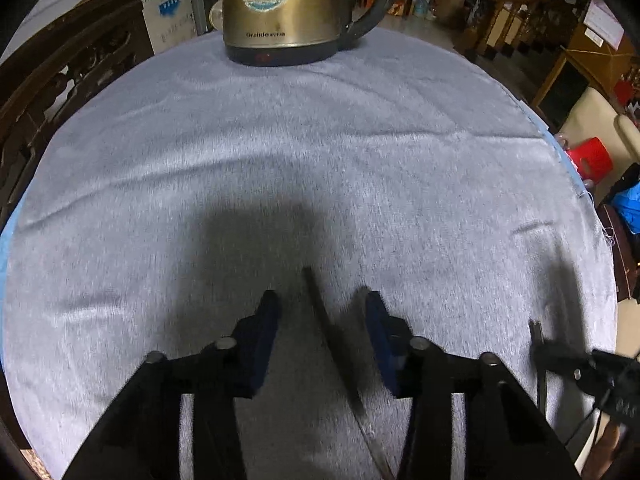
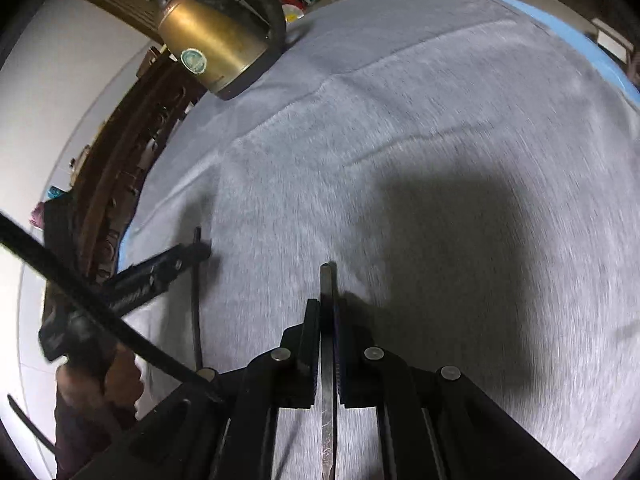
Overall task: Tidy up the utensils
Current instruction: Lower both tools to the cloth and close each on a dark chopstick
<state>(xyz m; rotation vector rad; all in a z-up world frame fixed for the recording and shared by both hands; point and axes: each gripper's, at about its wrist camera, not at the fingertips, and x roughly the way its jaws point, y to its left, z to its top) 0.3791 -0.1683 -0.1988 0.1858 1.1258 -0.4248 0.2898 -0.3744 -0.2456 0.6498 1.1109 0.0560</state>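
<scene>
My left gripper (image 1: 320, 304) is open, low over the grey cloth. A thin dark utensil handle (image 1: 332, 336) lies or hangs between its fingers, touching neither pad. My right gripper (image 2: 327, 308) is shut on a flat metal utensil handle (image 2: 327, 280) that sticks out past the fingertips, just above the cloth. In the right wrist view the left gripper (image 2: 196, 254) is at the left with the dark utensil (image 2: 196, 312) running through it. In the left wrist view the right gripper (image 1: 536, 344) shows at the right edge, holding its utensil.
A brass electric kettle (image 1: 288, 12) stands at the far edge of the round table covered by grey cloth (image 1: 320, 140); it also shows in the right wrist view (image 2: 216, 48). Carved dark wooden furniture (image 1: 52, 80) stands left of the table. A red bag (image 1: 590, 158) lies beyond the right edge.
</scene>
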